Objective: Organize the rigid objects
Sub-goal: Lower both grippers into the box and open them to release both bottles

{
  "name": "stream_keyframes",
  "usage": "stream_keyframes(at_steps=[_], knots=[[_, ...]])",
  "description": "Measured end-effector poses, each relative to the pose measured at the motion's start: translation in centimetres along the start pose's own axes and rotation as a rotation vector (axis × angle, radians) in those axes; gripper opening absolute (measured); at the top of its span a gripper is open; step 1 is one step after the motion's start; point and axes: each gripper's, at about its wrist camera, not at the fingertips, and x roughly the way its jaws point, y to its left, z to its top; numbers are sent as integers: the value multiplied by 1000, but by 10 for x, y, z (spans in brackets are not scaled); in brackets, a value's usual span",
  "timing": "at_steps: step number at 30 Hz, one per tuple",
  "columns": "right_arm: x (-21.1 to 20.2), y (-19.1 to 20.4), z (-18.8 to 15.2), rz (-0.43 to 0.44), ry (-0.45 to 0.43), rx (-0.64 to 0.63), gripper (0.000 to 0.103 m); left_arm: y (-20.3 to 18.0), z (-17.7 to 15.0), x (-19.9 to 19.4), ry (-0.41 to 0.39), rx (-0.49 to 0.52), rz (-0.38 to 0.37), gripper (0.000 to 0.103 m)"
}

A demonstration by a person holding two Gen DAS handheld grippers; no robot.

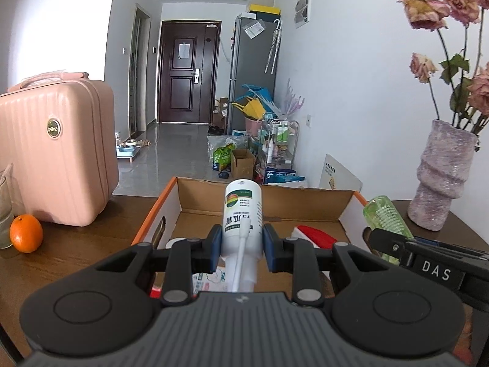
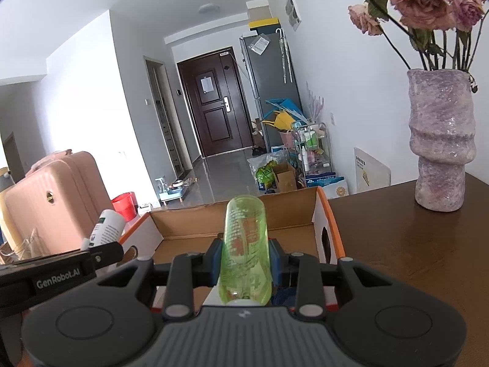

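My left gripper (image 1: 241, 249) is shut on a white spray bottle (image 1: 243, 214) with a green label, held above an open cardboard box (image 1: 305, 197) with orange edges. My right gripper (image 2: 246, 261) is shut on a clear green bottle (image 2: 245, 244), its base pointing away from me, also over the box (image 2: 275, 211). In the left wrist view the green bottle (image 1: 386, 220) and the right gripper's arm show at the right. In the right wrist view the white bottle (image 2: 108, 226) shows at the left. Inside the box lie a red and white item (image 1: 314, 235) and some printed packets.
A pink suitcase (image 1: 55, 153) and an orange (image 1: 26, 233) stand on the dark wooden table (image 2: 412, 260) left of the box. A purple vase (image 2: 440, 140) with dried roses stands to the right. Beyond the table, a hallway runs to a dark door.
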Motion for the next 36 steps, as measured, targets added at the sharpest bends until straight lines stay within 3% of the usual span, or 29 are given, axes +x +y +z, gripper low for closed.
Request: stream_keyframes(at_steps=[17, 36], knots=[[55, -3, 12, -51, 30, -8, 31, 5, 5, 51, 32, 23, 76, 29], [96, 16, 12, -118, 91, -138, 31, 10, 8, 90, 72, 48, 154, 29]])
